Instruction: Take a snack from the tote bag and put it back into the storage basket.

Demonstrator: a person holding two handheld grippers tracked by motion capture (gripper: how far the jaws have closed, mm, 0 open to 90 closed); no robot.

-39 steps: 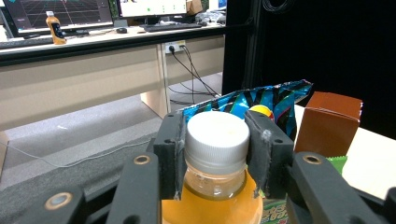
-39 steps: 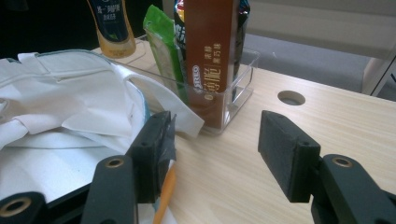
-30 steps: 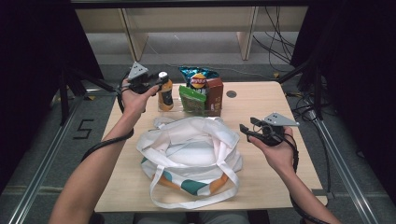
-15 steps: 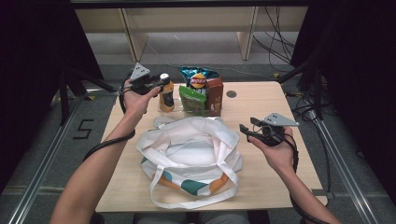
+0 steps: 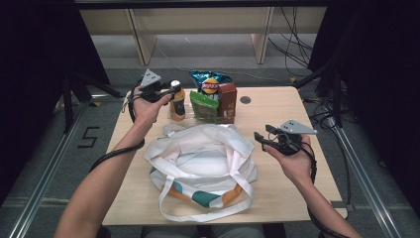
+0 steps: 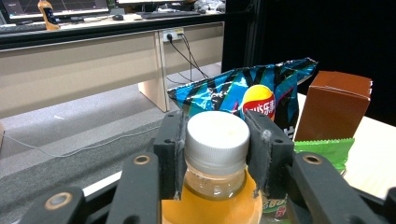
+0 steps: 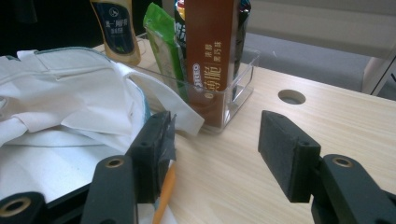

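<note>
Nothing has moved since earlier: left gripper jaws clamp the upright juice bottle, cap up, beside the clear tray; right gripper jaws wide.

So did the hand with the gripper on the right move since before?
No. In the high view the right gripper hangs open at the same spot beside the white bag, just as near the table's right edge.

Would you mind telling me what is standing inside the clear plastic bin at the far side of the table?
The clear bin holds a brown carton, a green packet and a blue chip bag behind them. Their lower parts hide whatever else lies on the bin floor. The orange bottle stands outside, gripped at its cap by the left gripper.
</note>
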